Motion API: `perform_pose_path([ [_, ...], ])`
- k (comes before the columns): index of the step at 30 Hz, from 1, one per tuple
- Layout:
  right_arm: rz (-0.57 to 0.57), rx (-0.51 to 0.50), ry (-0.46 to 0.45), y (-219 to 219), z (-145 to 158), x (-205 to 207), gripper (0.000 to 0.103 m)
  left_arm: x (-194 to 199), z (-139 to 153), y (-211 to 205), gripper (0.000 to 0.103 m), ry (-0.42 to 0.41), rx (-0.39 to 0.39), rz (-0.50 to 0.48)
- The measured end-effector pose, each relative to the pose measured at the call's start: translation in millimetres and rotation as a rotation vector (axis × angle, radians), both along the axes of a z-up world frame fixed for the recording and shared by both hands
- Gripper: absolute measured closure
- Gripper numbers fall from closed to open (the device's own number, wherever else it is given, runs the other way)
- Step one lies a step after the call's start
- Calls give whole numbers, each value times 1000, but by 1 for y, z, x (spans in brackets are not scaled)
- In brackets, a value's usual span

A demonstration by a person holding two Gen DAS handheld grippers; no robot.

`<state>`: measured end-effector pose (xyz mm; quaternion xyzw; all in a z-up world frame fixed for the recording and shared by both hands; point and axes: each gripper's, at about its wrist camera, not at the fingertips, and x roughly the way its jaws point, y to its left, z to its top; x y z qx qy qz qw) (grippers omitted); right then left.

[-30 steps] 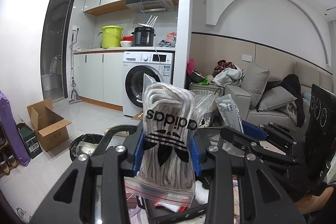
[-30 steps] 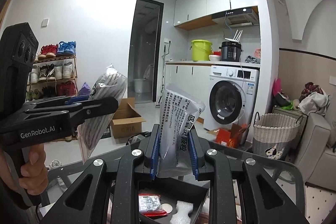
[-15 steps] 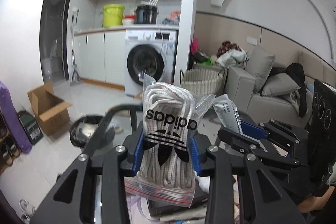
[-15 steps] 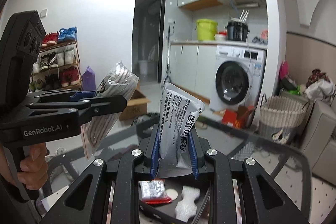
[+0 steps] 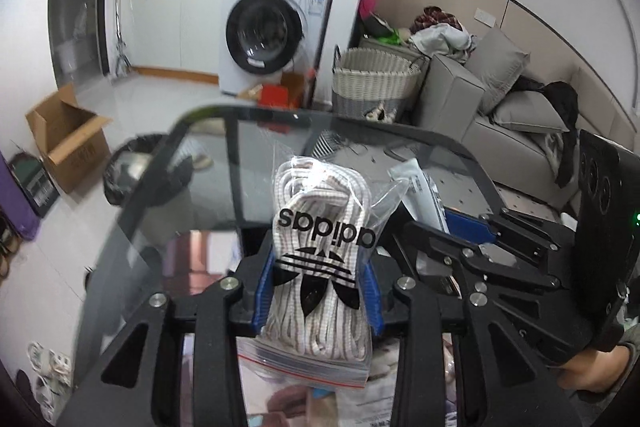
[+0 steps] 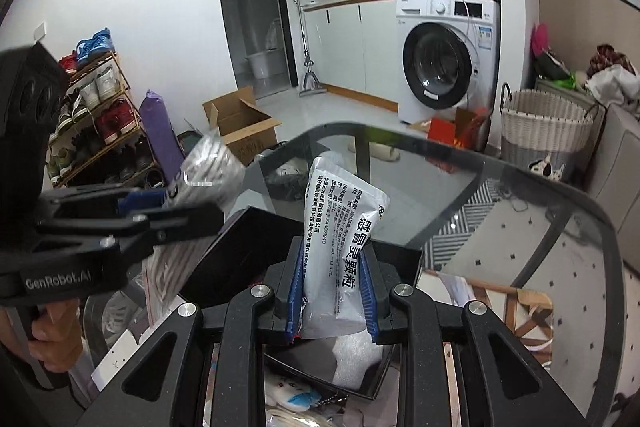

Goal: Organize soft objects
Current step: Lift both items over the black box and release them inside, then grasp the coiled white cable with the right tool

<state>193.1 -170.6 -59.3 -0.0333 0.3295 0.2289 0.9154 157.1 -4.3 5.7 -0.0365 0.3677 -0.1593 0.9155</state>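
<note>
In the left wrist view, the left gripper (image 5: 316, 291) pinches a clear zip-seal bag of white striped laces printed with a black trefoil logo (image 5: 320, 267) between its blue pads, lifted above the dark glass-topped table (image 5: 208, 195), probably so it can be carried to a sorting spot. The right gripper (image 5: 452, 231) appears beside it, gripping a white printed sachet (image 5: 420, 187). In the right wrist view, that sachet (image 6: 340, 247) stands upright, squeezed between the right gripper's (image 6: 332, 299) blue pads, directly above a shallow black tray (image 6: 392, 379) holding a white foam piece (image 6: 356, 359); likely the tray is the collecting container.
</note>
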Motion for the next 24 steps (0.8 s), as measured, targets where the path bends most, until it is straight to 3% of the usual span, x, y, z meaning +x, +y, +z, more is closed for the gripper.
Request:
perform_pose_path([
  [2, -3, -4, 8, -1, -3, 2, 79, 1, -4, -2, 67, 23, -7, -6],
  [8, -7, -11, 22, 1, -8, -2, 60, 0, -4, -5, 65, 15, 3, 3],
  [16, -8, -11, 41, -1, -10, -1, 59, -3, -4, 0, 49, -1, 21, 5],
  [19, -5, -2, 69, -1, -12, 0, 51, -6, 1, 3, 47, -18, 19, 5],
  [24, -3, -11, 71, 2, -10, -3, 48, -7, 3, 4, 47, -18, 6, 8],
])
